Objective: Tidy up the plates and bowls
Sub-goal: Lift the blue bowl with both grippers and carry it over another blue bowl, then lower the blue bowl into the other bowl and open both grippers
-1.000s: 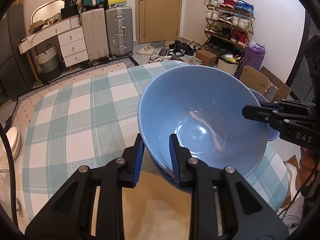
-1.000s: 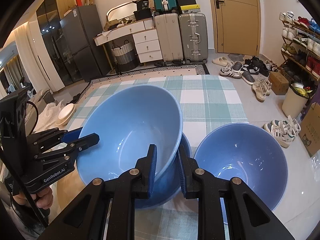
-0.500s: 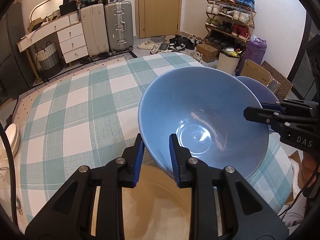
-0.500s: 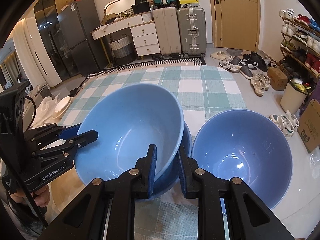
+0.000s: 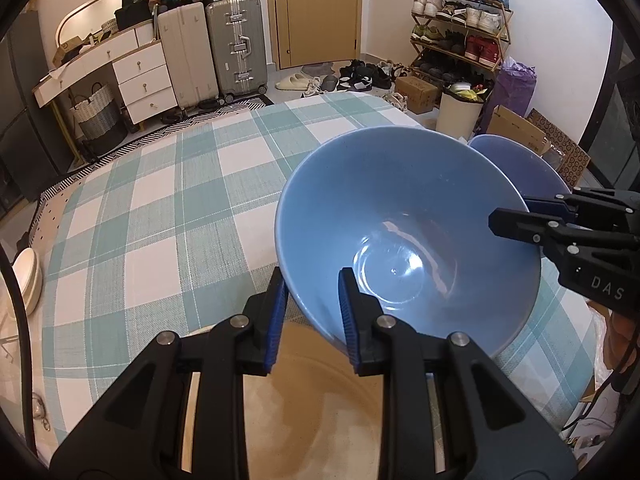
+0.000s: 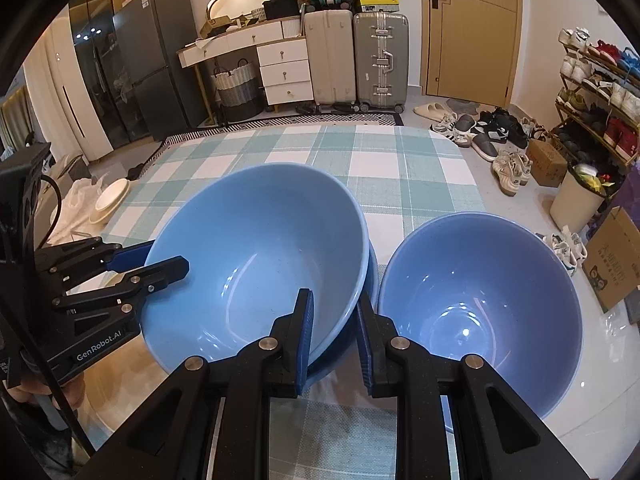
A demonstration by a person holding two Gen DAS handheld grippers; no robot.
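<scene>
My left gripper [image 5: 310, 312] is shut on the near rim of a light blue bowl [image 5: 404, 236], which is tilted. The same bowl [image 6: 256, 268] shows in the right wrist view, nested in a darker blue bowl [image 6: 362, 308]. My right gripper [image 6: 334, 334] is shut on the rims of these nested bowls. The left gripper [image 6: 160, 264] shows there on the opposite rim, and the right gripper [image 5: 508, 216] shows in the left wrist view. A second light blue bowl [image 6: 480, 312] stands upright to the right on the checked tablecloth [image 6: 400, 172]. A tan plate [image 5: 304, 404] lies under my left gripper.
The table edge runs close to the right of the second bowl. White plates [image 6: 110, 198] lie off the table at the left. Suitcases [image 6: 380, 60], a white drawer unit [image 6: 280, 68], a shoe rack [image 6: 600, 100] and a bin [image 6: 576, 196] stand around the room.
Both grippers keep their grip. The held bowl has tilted slightly and shifted a little; the second bowl appears nearer to it in the right wrist view.
</scene>
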